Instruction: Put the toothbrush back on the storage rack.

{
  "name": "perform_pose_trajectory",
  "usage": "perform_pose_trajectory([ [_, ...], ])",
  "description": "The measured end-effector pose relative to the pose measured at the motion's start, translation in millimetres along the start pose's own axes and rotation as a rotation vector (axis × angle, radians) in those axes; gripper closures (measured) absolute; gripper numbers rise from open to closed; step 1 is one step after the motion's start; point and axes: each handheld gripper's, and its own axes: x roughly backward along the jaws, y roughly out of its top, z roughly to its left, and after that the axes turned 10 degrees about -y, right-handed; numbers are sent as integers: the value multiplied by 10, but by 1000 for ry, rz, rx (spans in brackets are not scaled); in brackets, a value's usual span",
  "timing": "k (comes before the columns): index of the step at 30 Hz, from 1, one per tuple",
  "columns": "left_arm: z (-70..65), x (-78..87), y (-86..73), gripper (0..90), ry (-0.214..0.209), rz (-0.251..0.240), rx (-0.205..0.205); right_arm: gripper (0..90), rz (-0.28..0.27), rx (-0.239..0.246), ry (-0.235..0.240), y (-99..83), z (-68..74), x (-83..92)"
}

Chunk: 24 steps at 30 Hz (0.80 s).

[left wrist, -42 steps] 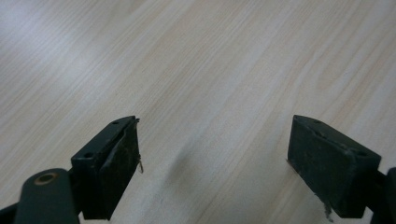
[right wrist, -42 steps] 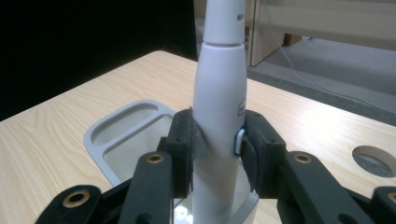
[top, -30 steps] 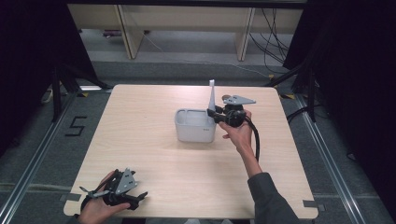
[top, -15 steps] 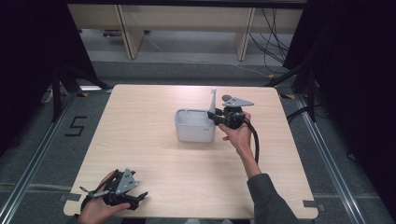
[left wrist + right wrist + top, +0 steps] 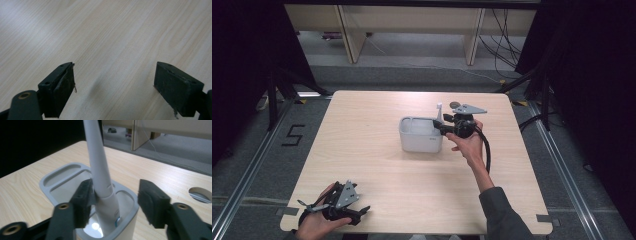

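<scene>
A grey holder (image 5: 421, 142) with several compartments stands mid-table. A white toothbrush-like stick (image 5: 439, 111) stands upright in its right-hand compartment. My right gripper (image 5: 438, 128) is at the holder's right rim. In the right gripper view its jaws have just been opening. The stick (image 5: 98, 170) stands between them, against the left pad (image 5: 83, 197), with a wide gap to the right pad. The holder's rim (image 5: 57, 173) lies below. My left gripper (image 5: 359, 212) rests at the table's front left, open (image 5: 115, 82) over bare wood.
A round cable hole (image 5: 201, 193) is cut in the tabletop beyond the holder. Dark curtains flank the table, and wooden shelving stands behind it (image 5: 412, 30). The right gripper's cable loops down beside the person's forearm (image 5: 486, 150).
The white stick's tip stands lower than before, so it has sunk further into the holder. Both hands have kept their places.
</scene>
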Motion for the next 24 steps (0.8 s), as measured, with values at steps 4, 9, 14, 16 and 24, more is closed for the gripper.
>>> perform_pose_trajectory([
  [4, -3, 1, 2, 163, 0, -1, 1, 365, -6, 19, 2, 17, 14, 106],
  [9, -5, 3, 4, 163, 1, -5, 2, 357, -15, 32, 13, 11, 27, 200],
  [14, -2, 7, 4, 163, 3, -4, 1, 348, 2, 8, 5, -21, 46, 249],
  [16, 1, 10, 4, 163, 6, -4, 1, 347, -7, 6, -1, -37, 39, 255],
  [24, 2, 13, 5, 163, 6, -5, -1, 335, 0, -12, 16, -83, 42, 311],
])
